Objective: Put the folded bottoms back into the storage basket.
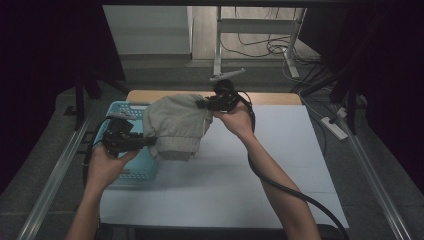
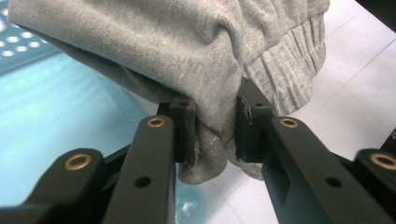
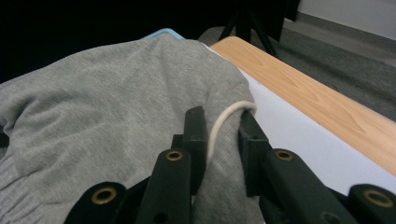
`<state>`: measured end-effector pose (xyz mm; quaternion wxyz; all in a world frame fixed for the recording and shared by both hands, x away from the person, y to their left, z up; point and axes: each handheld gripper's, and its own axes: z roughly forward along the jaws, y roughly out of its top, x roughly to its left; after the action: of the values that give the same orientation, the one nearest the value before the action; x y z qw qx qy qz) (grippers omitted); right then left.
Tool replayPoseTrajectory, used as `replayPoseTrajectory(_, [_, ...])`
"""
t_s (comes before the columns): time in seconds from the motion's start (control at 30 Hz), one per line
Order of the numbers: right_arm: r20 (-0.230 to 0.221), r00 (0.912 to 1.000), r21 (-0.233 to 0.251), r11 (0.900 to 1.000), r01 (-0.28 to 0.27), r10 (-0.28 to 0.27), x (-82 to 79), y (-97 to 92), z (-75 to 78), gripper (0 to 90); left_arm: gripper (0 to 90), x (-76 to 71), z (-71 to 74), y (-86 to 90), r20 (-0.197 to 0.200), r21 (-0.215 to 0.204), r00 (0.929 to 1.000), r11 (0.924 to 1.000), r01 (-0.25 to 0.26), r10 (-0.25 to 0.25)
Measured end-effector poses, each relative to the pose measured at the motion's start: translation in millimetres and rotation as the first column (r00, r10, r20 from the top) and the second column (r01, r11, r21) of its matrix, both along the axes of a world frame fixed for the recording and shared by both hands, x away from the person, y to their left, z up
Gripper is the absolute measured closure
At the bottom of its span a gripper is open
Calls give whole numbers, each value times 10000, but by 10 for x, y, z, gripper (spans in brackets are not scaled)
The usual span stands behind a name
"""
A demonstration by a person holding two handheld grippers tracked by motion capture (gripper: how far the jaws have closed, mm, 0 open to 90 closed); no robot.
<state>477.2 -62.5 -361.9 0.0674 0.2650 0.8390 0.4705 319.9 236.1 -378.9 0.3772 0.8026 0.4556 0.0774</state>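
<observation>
Presently, one grey garment (image 1: 175,127) hangs in the air between two grippers, partly over the one blue basket (image 1: 131,172) and partly over the white surface (image 1: 280,165). The left gripper (image 1: 142,142) has its jaws clenched on a bunched fold near the ribbed hem (image 2: 289,70). The right gripper (image 1: 206,104) has its jaws clenched on cloth at the opposite edge, with one white cord (image 3: 219,126) running between them.

Risks, as judged: the left hold takes only a small pinch of fabric, so a sharp pull apart could strip it free and drop that side. The cord in the right jaws may slide and loosen that hold. The hanging hem could snag the basket rim.
</observation>
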Motion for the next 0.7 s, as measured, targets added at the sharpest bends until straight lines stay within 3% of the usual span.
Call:
replayPoseTrajectory(0.3, [96, 9991, -20, 9991, -424, 424, 27, 439, 66, 776, 713, -81, 65, 386, 76, 34, 9990, 9990, -442, 442])
replayPoseTrajectory(0.7, [201, 9953, -100, 9955, -947, 949, 50, 1019, 69, 775, 713, -198, 82, 852, 103, 51, 9918, 9918, -1275, 1275])
